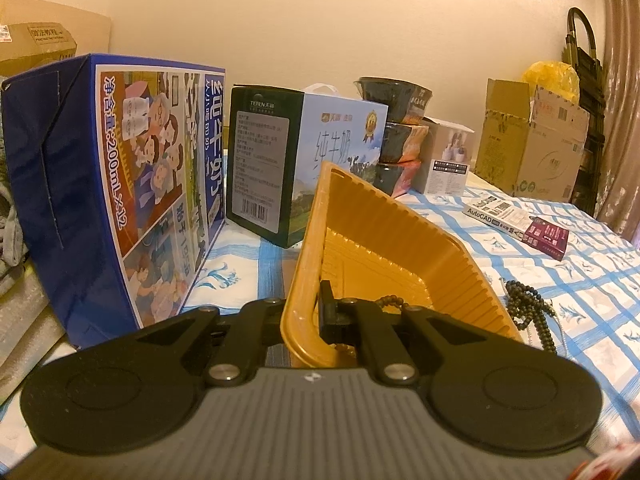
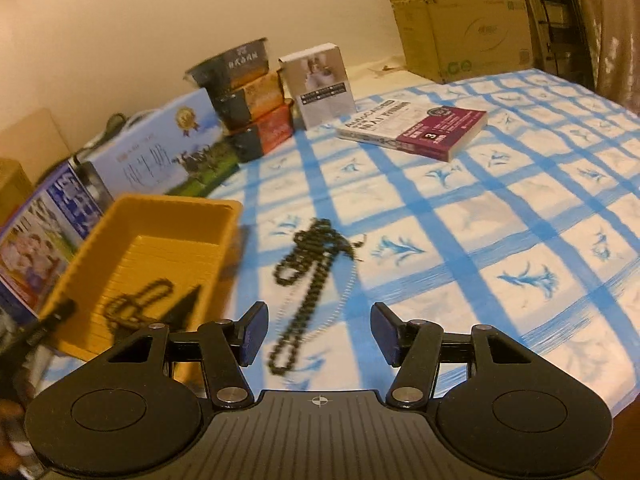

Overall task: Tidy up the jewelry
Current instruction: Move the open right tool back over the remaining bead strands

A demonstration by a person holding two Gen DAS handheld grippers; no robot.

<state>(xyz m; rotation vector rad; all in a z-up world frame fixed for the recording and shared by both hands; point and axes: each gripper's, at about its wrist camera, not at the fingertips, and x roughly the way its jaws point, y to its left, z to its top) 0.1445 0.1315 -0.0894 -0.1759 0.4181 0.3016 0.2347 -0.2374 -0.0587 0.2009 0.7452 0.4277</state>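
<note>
Black, ribbed and close to the lens, the left gripper (image 1: 305, 312) has its jaws clamped on the near rim of the yellow tray (image 1: 384, 240), which sits tilted on the blue-checked cloth (image 2: 480, 232). The right gripper (image 2: 316, 332) hangs over the cloth with its jaws standing apart and nothing between the blue pads (image 2: 256, 334). Just ahead of them lies the dark bead necklace (image 2: 308, 276), strung out beside the tray, apart from it, with a thin pale chain curving next to it. A second dark bead strand (image 2: 140, 304) lies inside the tray. Farther back rest a thick book (image 2: 416, 130), stacked bowl packs (image 2: 248, 96), milk cartons (image 1: 120, 184) and cardboard boxes (image 2: 460, 20) by the wall.
</note>
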